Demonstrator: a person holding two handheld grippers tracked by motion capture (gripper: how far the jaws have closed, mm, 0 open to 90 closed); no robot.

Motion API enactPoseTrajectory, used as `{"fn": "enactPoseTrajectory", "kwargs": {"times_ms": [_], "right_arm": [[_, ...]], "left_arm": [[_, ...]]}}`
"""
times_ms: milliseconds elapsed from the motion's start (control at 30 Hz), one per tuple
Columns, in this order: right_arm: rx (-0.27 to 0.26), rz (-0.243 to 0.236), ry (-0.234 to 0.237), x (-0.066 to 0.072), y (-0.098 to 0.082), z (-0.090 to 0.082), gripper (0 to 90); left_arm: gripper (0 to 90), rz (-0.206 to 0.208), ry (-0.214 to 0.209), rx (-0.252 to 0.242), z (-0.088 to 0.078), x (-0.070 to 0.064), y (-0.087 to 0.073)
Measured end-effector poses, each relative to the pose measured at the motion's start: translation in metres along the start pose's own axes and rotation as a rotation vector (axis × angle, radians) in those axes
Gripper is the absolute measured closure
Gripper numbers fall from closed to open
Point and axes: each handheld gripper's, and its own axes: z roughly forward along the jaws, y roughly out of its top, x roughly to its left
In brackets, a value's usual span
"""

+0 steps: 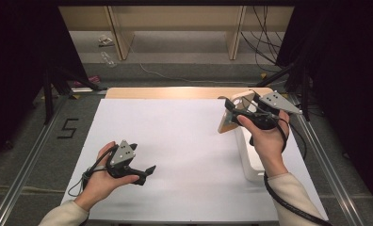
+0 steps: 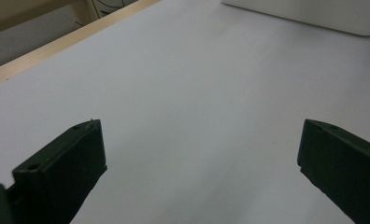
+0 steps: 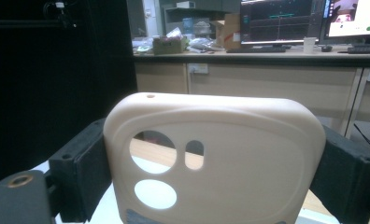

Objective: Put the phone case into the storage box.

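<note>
Phone case (image 3: 211,158), beige with round and oval camera holes, is held in the air above the far right corner of the surface (image 1: 184,141). The right gripper (image 1: 236,113) has its jaws clamped on the two long sides of the case, as the right gripper view shows clearly: a black pad presses on each side. In the high view the case (image 1: 229,120) is tilted, with its top toward the far edge, and it does not touch the surface.

Just under and beside the right hand (image 1: 264,136) stands a white stand (image 1: 250,157), an upright white part on a flat base near the right edge of the surface. I cannot tell exactly what it is for; the case is above it and a little apart from it.

The left gripper (image 1: 144,172) rests low near the near left corner, its jaws apart, with nothing between them. In the left gripper view I see bare white surface and the white stand (image 2: 309,14) farther off.

I judge that the step in hand is the carrying of the case, which is already lifted. The next move probably calls for bringing it down to the stand or to the surface, keeping it level, and opening the jaws once it is supported. The left gripper may need to come over to steady it.
</note>
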Motion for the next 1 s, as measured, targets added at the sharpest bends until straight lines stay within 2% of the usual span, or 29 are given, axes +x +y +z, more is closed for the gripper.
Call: {"fn": "enactPoseTrajectory", "kwargs": {"times_ms": [1000], "right_arm": [[-0.003,0.006,-0.07,-0.015,0.006,-0.008,11.9]], "left_arm": [[0.7,-0.007,0.003,-0.004,0.0,0.001,0.0]]}}
